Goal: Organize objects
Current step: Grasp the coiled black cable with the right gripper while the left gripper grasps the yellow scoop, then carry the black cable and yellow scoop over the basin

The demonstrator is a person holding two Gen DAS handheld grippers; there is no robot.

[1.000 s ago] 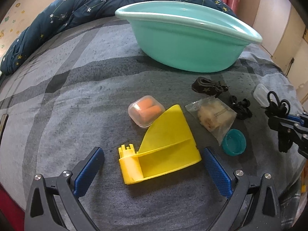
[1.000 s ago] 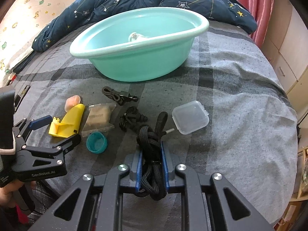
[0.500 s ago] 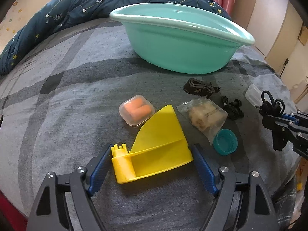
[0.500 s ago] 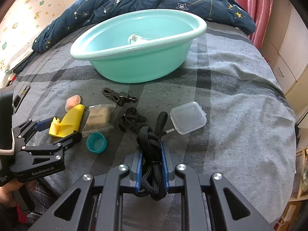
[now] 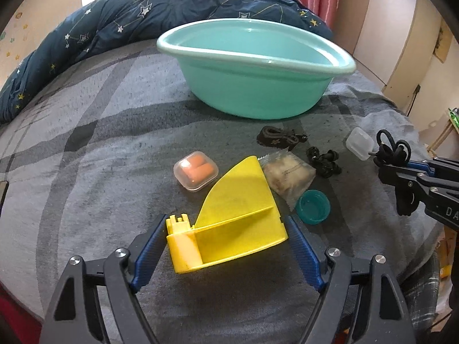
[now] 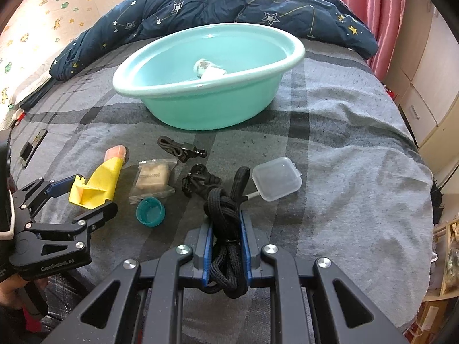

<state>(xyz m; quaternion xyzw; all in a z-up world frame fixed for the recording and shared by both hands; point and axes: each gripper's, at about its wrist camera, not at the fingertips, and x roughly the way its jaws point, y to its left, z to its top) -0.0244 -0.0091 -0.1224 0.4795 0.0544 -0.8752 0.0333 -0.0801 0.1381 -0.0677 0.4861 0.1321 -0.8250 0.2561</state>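
A yellow plastic piece (image 5: 238, 209) with a fin and a trough sits between the blue pads of my left gripper (image 5: 225, 223), which press on its two ends just above the grey blanket. The right wrist view shows the same grip on the yellow piece (image 6: 106, 177) by the left gripper (image 6: 94, 193). My right gripper (image 6: 225, 218) is shut on a bundle of black cord (image 6: 223, 200), low over the blanket. A teal basin (image 5: 252, 97) stands beyond, with a small white item (image 6: 210, 70) inside it.
On the blanket lie a clear case with orange earplugs (image 5: 196, 170), a sachet (image 5: 288, 177), a teal cap (image 5: 313, 206), two black clip cords (image 5: 281, 139) (image 5: 324, 162) and a clear box (image 6: 276, 182). A dark starred quilt (image 5: 143, 14) is bunched behind the basin.
The left jaws came in from wide apart onto the ends of the yellow piece, and the left view rose a little. The right gripper stayed still with its cord.
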